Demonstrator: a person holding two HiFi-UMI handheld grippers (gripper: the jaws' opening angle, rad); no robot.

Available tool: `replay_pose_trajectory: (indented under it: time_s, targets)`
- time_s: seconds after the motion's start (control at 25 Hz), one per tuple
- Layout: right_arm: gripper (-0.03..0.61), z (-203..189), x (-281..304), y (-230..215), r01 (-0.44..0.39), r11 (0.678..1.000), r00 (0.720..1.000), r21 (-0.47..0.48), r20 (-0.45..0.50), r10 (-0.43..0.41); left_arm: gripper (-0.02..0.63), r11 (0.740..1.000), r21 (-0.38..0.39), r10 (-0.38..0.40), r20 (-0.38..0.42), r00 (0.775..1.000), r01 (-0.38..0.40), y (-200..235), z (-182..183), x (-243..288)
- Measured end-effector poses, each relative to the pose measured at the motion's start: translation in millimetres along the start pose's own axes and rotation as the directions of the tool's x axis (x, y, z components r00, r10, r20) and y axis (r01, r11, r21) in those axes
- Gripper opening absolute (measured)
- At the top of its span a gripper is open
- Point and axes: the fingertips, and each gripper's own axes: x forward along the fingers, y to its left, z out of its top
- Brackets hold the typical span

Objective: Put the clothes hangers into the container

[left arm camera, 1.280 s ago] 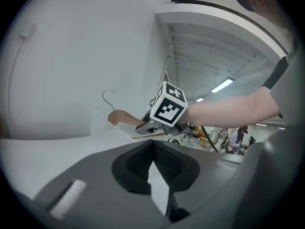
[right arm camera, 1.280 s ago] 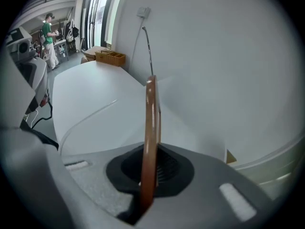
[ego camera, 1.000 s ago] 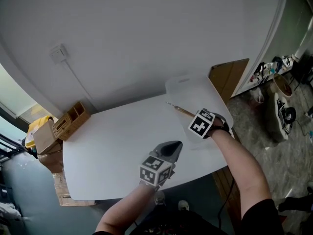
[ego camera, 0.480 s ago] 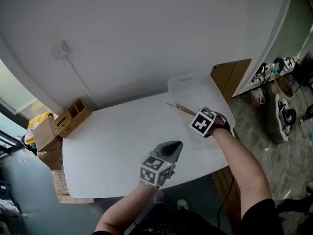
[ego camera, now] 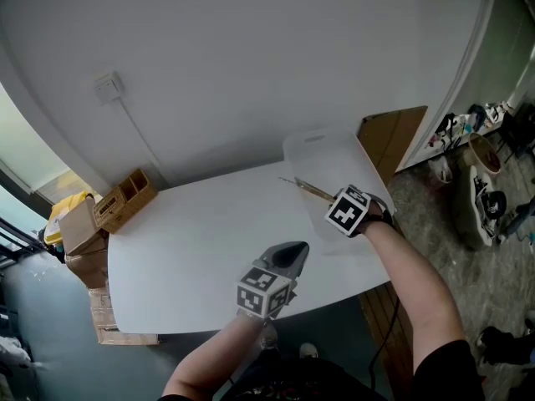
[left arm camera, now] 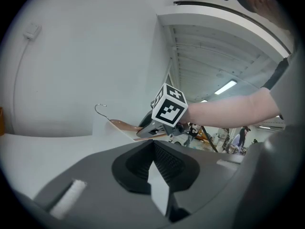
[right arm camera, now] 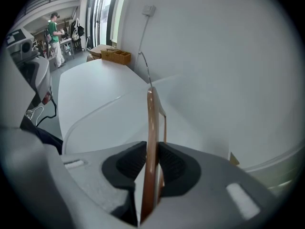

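Observation:
A wooden clothes hanger (ego camera: 306,190) with a thin metal hook (right arm camera: 145,65) stands on edge between the jaws of my right gripper (ego camera: 329,199), which is shut on it (right arm camera: 151,142). It hangs over the near left part of a translucent white container (ego camera: 328,150) at the table's far right corner. My left gripper (ego camera: 292,251) hovers low over the table's front edge, jaws together with nothing between them (left arm camera: 153,149). In the left gripper view the hanger (left arm camera: 125,126) and the right gripper's marker cube (left arm camera: 169,107) show ahead.
On the white table (ego camera: 192,241) the far left corner carries a wooden organizer box (ego camera: 124,200). Cardboard boxes (ego camera: 79,234) are stacked beside it. A wall socket (ego camera: 107,86) with a cable is behind. A brown cabinet (ego camera: 391,136) and shoes on the floor lie to the right.

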Motion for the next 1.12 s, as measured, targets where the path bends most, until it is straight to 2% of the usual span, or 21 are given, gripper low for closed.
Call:
replay_pose_trajectory:
  time_s: [0.24, 0.56, 0.8, 1.12]
  targets:
    - [0.083, -2, -38, 12, 0.007, 1.0, 0.997, -0.01, 0.083, -0.006, 0.005, 1.0, 0.012, 0.021, 0.011, 1.0, -0.021, -25, 1, -5]
    - [0.083, -25, -81, 29, 0.028, 1.0, 0.981, -0.003, 0.192, -0.027, 0.004, 0.998, 0.018, 0.06, 0.023, 0.998, -0.061, -67, -5, -13]
    - [0.083, -24, -96, 30, 0.047, 0.999, 0.976, -0.026, 0.216, -0.04, 0.004, 0.997, 0.019, 0.069, 0.035, 0.997, -0.07, -99, -9, -17]
    - [0.084, -24, -118, 40, 0.067, 0.996, 0.969, -0.057, 0.243, -0.051, 0.005, 0.995, 0.043, 0.087, 0.057, 0.995, -0.089, -117, -2, -28]
